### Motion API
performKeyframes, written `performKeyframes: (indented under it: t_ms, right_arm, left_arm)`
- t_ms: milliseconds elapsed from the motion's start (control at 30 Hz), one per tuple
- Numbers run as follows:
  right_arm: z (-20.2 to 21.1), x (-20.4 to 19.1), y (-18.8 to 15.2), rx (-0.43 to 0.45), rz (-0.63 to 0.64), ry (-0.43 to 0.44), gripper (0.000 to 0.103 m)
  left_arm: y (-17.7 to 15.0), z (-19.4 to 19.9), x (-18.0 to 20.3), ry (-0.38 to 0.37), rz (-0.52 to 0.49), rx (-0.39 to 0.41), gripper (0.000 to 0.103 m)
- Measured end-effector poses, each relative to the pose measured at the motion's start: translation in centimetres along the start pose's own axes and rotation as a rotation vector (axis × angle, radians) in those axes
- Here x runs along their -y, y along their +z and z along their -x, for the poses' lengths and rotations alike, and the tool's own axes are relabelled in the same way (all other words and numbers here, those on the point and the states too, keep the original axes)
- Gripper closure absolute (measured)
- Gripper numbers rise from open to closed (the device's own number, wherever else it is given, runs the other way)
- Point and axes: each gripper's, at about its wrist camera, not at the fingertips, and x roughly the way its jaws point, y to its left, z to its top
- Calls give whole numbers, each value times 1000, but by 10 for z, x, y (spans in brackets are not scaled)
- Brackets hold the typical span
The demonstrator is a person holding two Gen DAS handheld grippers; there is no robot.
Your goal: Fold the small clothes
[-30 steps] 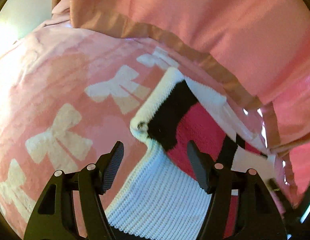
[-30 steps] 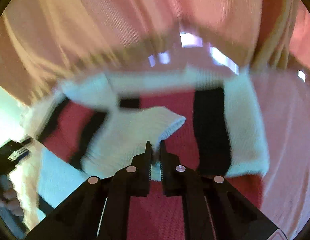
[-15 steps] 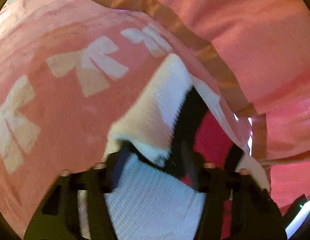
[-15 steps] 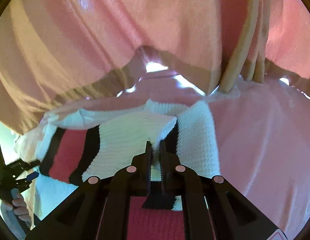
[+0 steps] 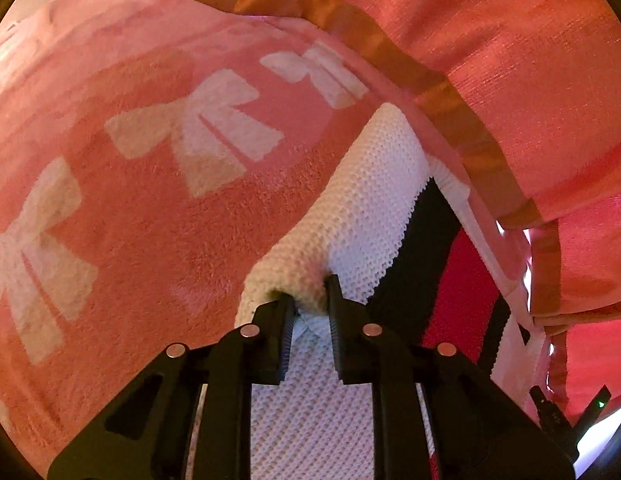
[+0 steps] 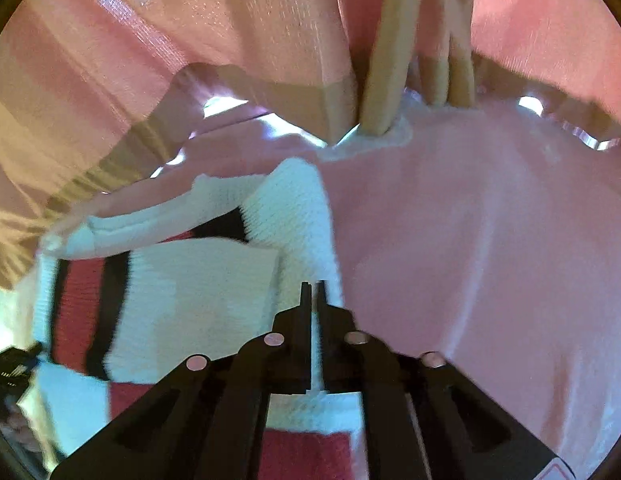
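Observation:
A small knit sweater (image 5: 362, 208) in white, black and red lies on a pink blanket with white bows (image 5: 150, 220). My left gripper (image 5: 308, 300) pinches a bunched white edge of the sweater's sleeve, and its jaws are closing on it. In the right wrist view the sweater (image 6: 198, 292) shows one white sleeve folded flat across its body. My right gripper (image 6: 312, 286) hovers at that sleeve's right edge. Its jaws are opening to a thin gap, and no fabric is visibly pressed between them.
A pink curtain with a tan border (image 5: 510, 60) hangs over the blanket's far side, and its folds (image 6: 390, 60) touch the blanket (image 6: 470, 260). A hand with the other gripper (image 6: 10, 368) shows at the lower left of the right wrist view.
My left gripper came down from open onto the sleeve edge and closed on it. My right gripper carried the white sleeve across the sweater, then its jaws parted slightly.

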Motion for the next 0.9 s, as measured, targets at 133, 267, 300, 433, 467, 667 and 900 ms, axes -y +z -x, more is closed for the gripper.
performKeyframes:
  t_ms: [133,267,300,433,467,667,900]
  right_arm:
    - [3,-19,-7,-9,43,19,50]
    - [-12,-36,-19,-54,100,-14,48]
    - [-17,-37,-21,-63,107,-21,52]
    - [-20,-40,-23,-45,128,-48,92]
    - [-15,-40,-20,-27,119,-31,95]
    - [0,-28,-13,47,142,-98,103]
    - [16,-29,-12,76,133,-66,103]
  left_arm:
    - [-1,0,3,15,-12,8,86]
    - [-3,0,5,26,-21,17,86]
    - [-3,0,5,26,-21,19,86]
    - [-3,2,6,27,-29,27,87]
    - [-3,4,7,25,-31,33,87]
    - [-1,-3,8,71,-68,31,87]
    - [-6,18,18,116,-72,63,86]
